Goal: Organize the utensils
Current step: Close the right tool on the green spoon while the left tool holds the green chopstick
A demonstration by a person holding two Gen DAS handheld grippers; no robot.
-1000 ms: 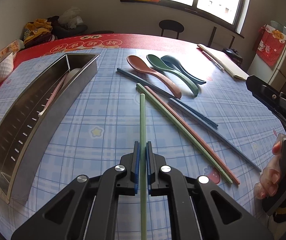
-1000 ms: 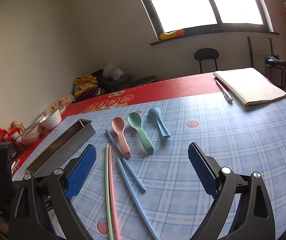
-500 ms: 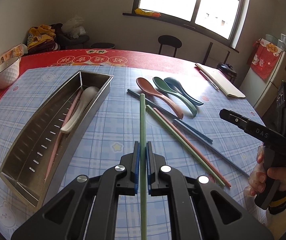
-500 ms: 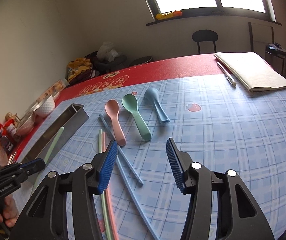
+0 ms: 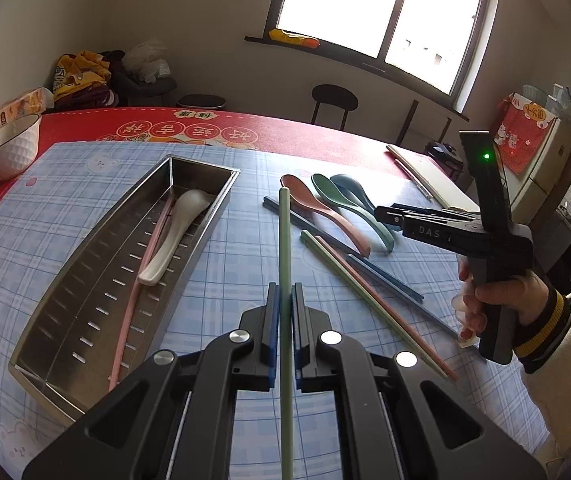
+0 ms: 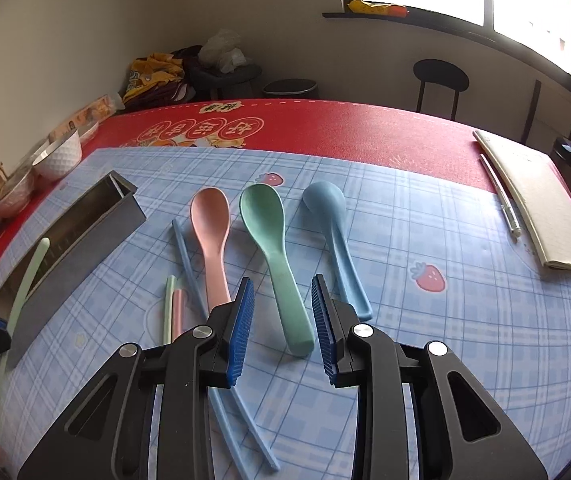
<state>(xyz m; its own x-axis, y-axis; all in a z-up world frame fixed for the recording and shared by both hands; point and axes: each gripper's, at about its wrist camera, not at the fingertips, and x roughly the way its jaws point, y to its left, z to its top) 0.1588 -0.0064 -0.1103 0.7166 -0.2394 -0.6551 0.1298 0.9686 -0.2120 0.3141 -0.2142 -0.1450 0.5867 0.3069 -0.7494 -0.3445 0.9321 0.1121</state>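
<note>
The left wrist view alone looked into the long perforated stainless-steel tray (image 5: 97,304): a white ceramic spoon (image 5: 173,236) and a slim pale pink chopstick (image 5: 141,280) lay inside it, lengthwise. The right wrist view showed only the tray's outer wall (image 6: 69,256) and hid its contents. The left view also took in the person's right hand (image 5: 497,300) wrapped around the black handle of the right gripper, with a cream sleeve behind it.

The left gripper (image 5: 283,312) was clenched on a long pale green chopstick (image 5: 284,248), which ran straight out ahead between its blue-lined pads and back under the camera, lifted off the cloth; its far tip reached toward the tray's right side. In the right view that same chopstick (image 6: 25,280) appeared at the far left edge, beside the tray wall.

The right gripper (image 6: 281,320) hung over the blue checked tablecloth (image 6: 425,220), its jaws closing but not pressing on anything. The handle end of a mint-green plastic spoon (image 6: 273,256) lay in the gap ahead of the blue ribbed pads. A pink plastic spoon (image 6: 213,240) lay just left of the left jaw, a light blue plastic spoon (image 6: 337,240) just right of the right jaw. Blue chopsticks (image 6: 189,264) and a green-and-pink pair (image 6: 173,304) lay left of and beneath the left jaw.
</note>
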